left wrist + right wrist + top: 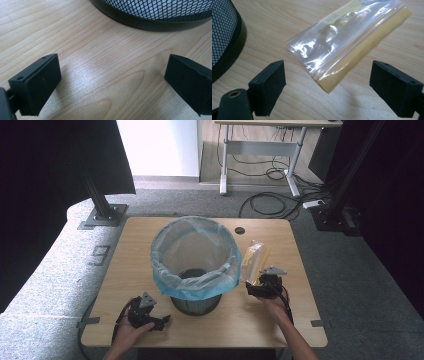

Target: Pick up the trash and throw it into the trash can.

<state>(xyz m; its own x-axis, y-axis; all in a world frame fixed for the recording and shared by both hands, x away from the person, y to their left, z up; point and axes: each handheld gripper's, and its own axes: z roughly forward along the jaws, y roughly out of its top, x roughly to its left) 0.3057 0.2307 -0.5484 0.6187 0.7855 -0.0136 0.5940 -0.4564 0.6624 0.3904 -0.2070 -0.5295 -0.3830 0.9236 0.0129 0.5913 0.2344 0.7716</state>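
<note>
Left gripper [112, 82]: my jaws wide, over bare surface [100, 50].
Right gripper [328, 85]: jaws wide, just short of the plastic bag [344, 42].
Mesh bin [196, 302]: between them.

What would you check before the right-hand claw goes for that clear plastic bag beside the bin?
1. Right gripper open wide enough: ok, jaws stand far apart.
2. Plastic bag lined up: ok, its near corner lies between the jaws, ahead of them.
3. Bag free to lift: ok, it lies flat on the table with nothing on it.
4. Bin ready: ok, upright, blue liner folded over the rim.
5. Left gripper out of the way: ok, open, on the bin's other side.
6. Grip on the slippery film: cannot tell.
</note>
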